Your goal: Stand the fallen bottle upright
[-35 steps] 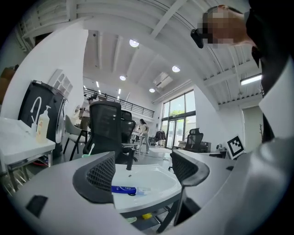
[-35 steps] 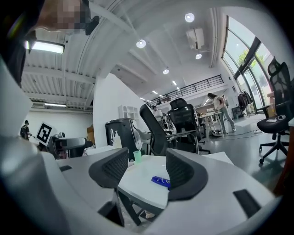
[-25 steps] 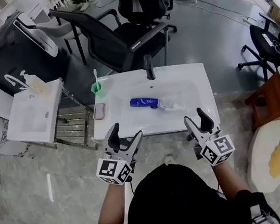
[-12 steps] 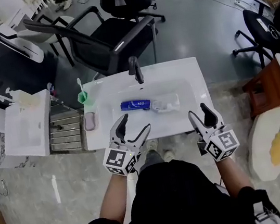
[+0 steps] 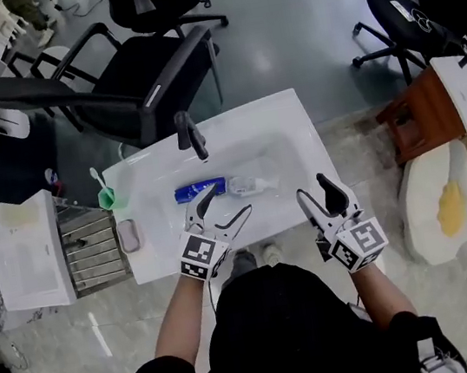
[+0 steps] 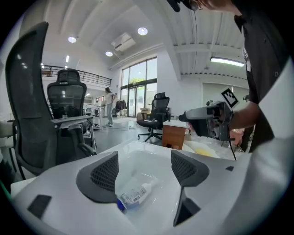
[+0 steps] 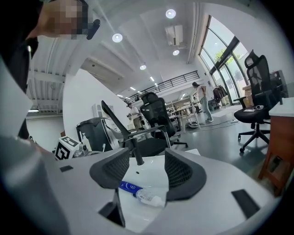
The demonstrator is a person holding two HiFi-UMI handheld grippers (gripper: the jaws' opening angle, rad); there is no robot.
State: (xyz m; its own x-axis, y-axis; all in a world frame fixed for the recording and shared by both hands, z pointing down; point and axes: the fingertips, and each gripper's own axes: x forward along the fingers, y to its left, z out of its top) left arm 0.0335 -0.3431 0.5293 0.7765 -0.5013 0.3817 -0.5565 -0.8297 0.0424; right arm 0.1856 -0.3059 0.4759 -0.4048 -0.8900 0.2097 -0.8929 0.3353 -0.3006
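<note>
Left claw [image 5: 228, 200] wide, right claw [image 5: 313, 186] wide — both empty, bottle [image 5: 232, 187] flat across sink [image 5: 292, 121], cap pointing right.

Nothing readable tbh. The bottle [image 5: 227, 187] lying in the sink [image 5: 294, 128] has a blue label, but its print is way too small to make out.

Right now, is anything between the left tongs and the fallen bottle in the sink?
Nothing visible does. The bottle lies on its side in the sink, framed between the open left tongs with only bare basin before it. The faucet stands beyond the bottle, at the far rim.
</note>
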